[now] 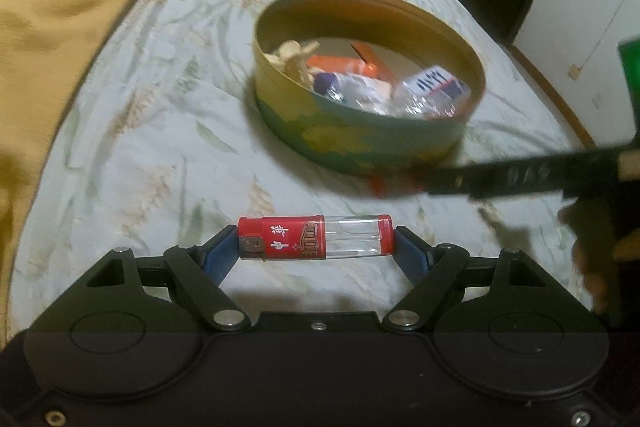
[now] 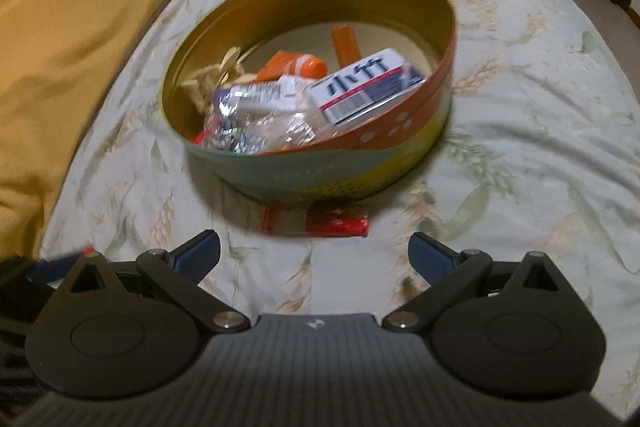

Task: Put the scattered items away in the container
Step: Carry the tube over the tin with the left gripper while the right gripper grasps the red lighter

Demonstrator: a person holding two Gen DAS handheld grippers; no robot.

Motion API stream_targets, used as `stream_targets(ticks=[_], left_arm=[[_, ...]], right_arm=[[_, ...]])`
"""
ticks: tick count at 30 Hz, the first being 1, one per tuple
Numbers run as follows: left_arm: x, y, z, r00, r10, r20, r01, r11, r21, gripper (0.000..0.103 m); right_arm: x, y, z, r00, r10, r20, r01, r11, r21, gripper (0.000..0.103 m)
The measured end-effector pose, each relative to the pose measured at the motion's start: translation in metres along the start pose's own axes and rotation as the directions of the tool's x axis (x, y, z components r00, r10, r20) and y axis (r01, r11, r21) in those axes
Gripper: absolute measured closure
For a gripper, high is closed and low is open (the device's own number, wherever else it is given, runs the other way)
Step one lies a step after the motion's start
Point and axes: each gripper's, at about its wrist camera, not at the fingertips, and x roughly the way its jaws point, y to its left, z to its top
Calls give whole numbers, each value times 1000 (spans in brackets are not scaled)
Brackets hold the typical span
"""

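Two grippers are in play, and yours on the left carries the load. The left gripper (image 1: 316, 239) has its blue pads (image 1: 214, 259) clamped on the two ends of a red and clear lighter (image 1: 314, 238), so the jaws stand wide because they span its whole length. The lighter lies crosswise between the fingers, its long axis running left to right, the red metal head at the left and the clear tank and red base at the right. Gripping it end to end, I judge, keeps it from rolling out, but the hold rests on small end faces, so keep it level as you carry it.

Your right gripper (image 2: 314, 253) is open and empty, its jaws spread wide above the bedsheet (image 2: 520, 107). It points at a red foil packet (image 2: 316, 221) lying flat just on the near side of the tin, long axis also left to right, which looks like its next pick.

Farther out sits the round tin (image 1: 360, 143), upright on the sheet and open at the top. It already holds an orange tube (image 2: 292, 67), a white and blue box (image 2: 368, 87), clear wrappers and some pale pieces. The lighter is near the tin but not yet over it. A yellow blanket (image 2: 80, 7) lies bunched at the left.
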Motion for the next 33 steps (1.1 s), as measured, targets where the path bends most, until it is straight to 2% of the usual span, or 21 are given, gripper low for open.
stream_targets(ticks=[12, 23, 33], left_arm=[[-24, 27, 21, 996, 40, 76, -37, 999, -36, 23], [-44, 43, 38, 987, 81, 140, -76, 996, -43, 23], [-62, 58, 50, 977, 110, 181, -100, 993, -61, 23]], right_arm=[[28, 19, 4, 999, -45, -3, 45, 999, -11, 0], [52, 21, 4, 993, -120, -13, 120, 993, -4, 0], [61, 20, 2, 991, -135, -20, 135, 991, -7, 0]])
